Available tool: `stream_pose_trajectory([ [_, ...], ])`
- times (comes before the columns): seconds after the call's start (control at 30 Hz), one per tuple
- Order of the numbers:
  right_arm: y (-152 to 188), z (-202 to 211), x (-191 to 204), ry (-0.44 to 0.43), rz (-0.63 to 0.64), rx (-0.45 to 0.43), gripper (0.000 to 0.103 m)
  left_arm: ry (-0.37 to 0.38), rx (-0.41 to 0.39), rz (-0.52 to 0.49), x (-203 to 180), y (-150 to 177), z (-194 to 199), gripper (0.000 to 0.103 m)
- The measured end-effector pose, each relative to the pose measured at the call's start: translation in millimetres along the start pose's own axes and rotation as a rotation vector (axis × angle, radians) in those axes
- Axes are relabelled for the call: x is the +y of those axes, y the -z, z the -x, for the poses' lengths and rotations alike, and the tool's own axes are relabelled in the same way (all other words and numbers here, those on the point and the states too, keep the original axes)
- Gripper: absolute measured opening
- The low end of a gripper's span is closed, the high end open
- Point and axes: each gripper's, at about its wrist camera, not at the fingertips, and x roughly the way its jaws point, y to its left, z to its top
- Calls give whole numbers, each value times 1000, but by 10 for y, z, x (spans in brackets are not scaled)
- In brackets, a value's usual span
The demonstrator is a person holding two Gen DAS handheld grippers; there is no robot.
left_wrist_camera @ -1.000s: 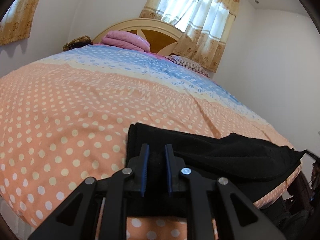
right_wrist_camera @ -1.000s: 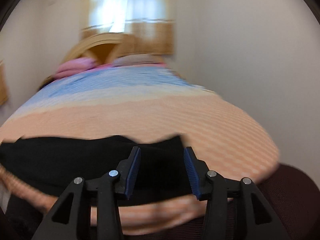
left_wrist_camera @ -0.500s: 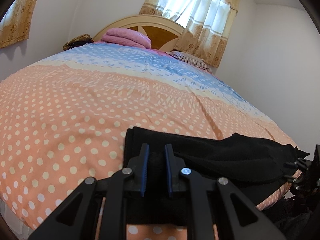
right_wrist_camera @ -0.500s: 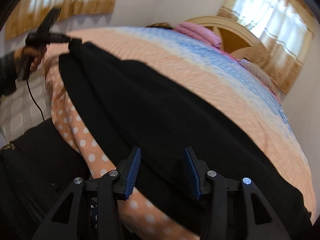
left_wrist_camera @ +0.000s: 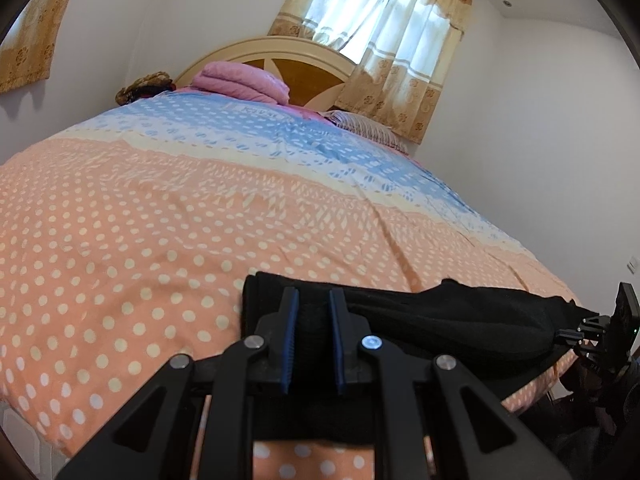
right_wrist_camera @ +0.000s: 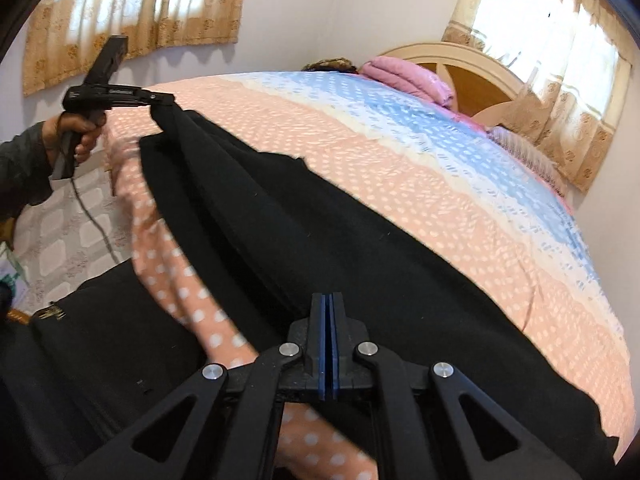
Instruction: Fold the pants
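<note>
Black pants (right_wrist_camera: 360, 248) lie stretched along the near edge of the bed. My left gripper (left_wrist_camera: 312, 312) is shut on one end of the pants (left_wrist_camera: 460, 320) and lifts it slightly; it also shows in the right wrist view (right_wrist_camera: 160, 100), held by a hand. My right gripper (right_wrist_camera: 328, 312) has its pads pressed together on the other end of the pants, at the edge of the fabric. It shows small at the far right of the left wrist view (left_wrist_camera: 568, 330).
The bed has an orange polka-dot and blue cover (left_wrist_camera: 160, 208). A folded pink blanket (left_wrist_camera: 244, 82) and a pillow (left_wrist_camera: 368, 128) lie by the headboard (left_wrist_camera: 280, 52). A dark chair or cloth (right_wrist_camera: 100, 360) sits below the bed edge.
My right gripper has closed on the pants' end; its jaws were open before. The left gripper keeps its hold and has stayed nearly still.
</note>
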Motion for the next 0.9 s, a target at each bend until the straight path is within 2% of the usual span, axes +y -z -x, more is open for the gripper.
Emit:
stream_pose_trajectory([
  [0.17, 255, -272, 186, -29, 38, 94, 0, -12, 17, -21, 92, 239, 11, 17],
  [0.33, 282, -233, 165, -16, 38, 95, 0, -18, -10, -46, 110, 389, 101, 21],
  [0.43, 220, -144, 66, 26, 27, 61, 0, -50, -21, -89, 80, 398, 160, 37],
  [0.47, 198, -117, 32, 25, 14, 48, 1, -64, -31, -91, 86, 395, 196, 50],
  [0.5, 183, -102, 13, 5, 3, 40, 3, -72, -45, -93, 92, 392, 234, 58],
  [0.6, 146, -109, 110, 0, 31, 30, 51, -121, -89, -83, 176, 357, 411, 59],
  [0.7, 126, -167, 202, -22, 54, 22, 51, -113, -126, 2, 373, 304, 574, 60],
  [0.83, 58, -224, 242, 21, 80, 5, 51, -97, -65, 61, 429, 211, 440, 58],
  [0.87, 16, -242, 246, 24, 80, 2, 50, -71, -49, 68, 402, 177, 373, 54],
  [0.9, -14, -254, 266, 33, 89, -2, 49, -58, -31, 63, 359, 152, 306, 46],
])
